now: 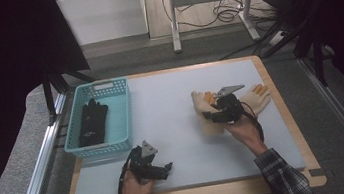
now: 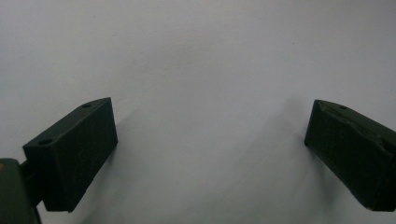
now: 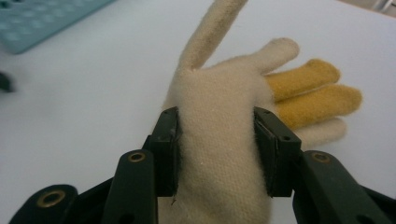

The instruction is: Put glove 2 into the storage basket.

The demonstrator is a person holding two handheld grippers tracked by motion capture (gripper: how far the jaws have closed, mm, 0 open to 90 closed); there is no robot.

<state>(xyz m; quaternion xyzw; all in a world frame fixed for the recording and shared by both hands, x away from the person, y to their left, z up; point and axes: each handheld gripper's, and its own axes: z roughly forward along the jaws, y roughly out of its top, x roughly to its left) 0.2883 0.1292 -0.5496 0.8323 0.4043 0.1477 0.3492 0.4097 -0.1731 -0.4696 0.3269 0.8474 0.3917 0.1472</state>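
Two cream knitted gloves with yellow-orange fingertips lie on the grey mat at centre right. My right gripper [image 1: 215, 113] is shut on the left glove [image 1: 203, 102]. In the right gripper view the jaws pinch this glove [image 3: 219, 140] across its palm, with my right gripper [image 3: 217, 154] squeezing the fabric from both sides and the yellow fingers [image 3: 313, 93] spread beyond. The second glove [image 1: 257, 98] lies just right of that hand. My left gripper [image 1: 168, 169] rests near the front edge of the table. It stands open [image 2: 210, 149] over bare mat with nothing between its jaws.
A teal plastic basket [image 1: 98, 147] stands at the mat's left side with a black glove [image 1: 92, 122] inside; its corner [image 3: 42, 18] appears in the right gripper view. The grey mat [image 1: 174, 127] covers a wooden table. Metal rails run along both sides.
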